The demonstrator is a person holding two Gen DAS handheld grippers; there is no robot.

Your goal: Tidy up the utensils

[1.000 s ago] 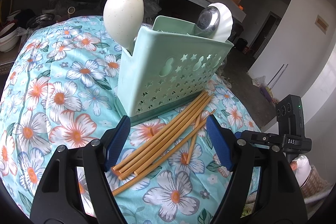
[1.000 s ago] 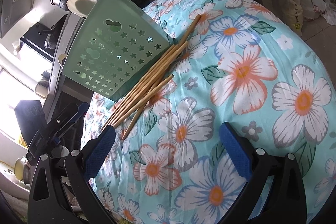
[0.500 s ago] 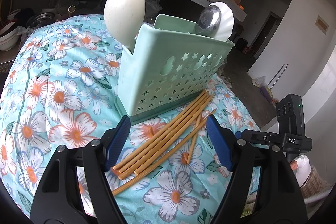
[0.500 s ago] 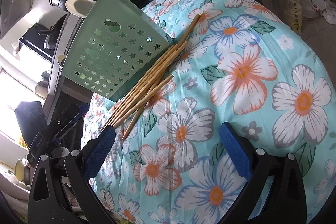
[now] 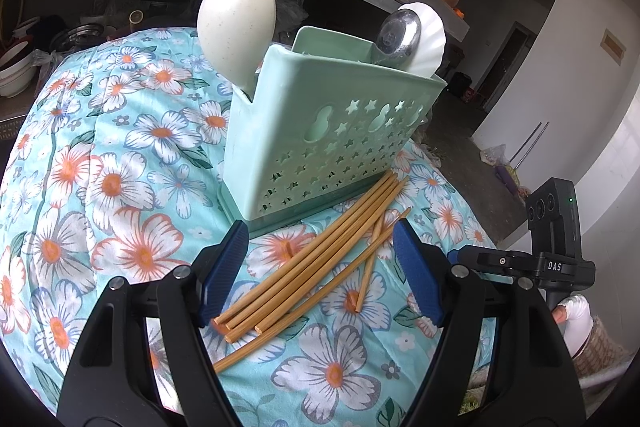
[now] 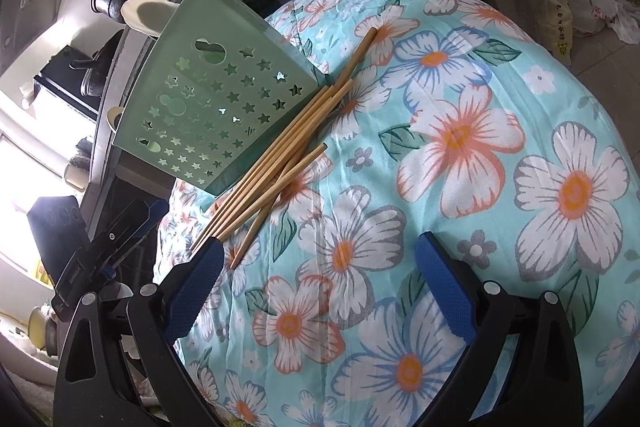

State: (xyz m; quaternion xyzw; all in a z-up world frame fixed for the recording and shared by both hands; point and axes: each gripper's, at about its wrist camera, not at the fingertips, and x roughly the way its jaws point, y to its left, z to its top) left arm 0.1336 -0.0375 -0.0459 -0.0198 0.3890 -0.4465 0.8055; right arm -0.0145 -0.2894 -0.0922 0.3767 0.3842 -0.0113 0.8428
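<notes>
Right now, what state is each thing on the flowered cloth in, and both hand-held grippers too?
Mint green perforated plastic utensil holder: upright, holding spoons.
Large cream plastic spoon: standing in the holder, bowl up.
Shiny metal spoon: standing in the holder, bowl up.
Bundle of bamboo chopsticks: lying loose on the cloth against the holder's base.
Left hand-held gripper: open, empty.
Right hand-held gripper: open, empty.

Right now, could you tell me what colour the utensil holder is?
The utensil holder is pale mint green, clearest in the left wrist view.
</notes>
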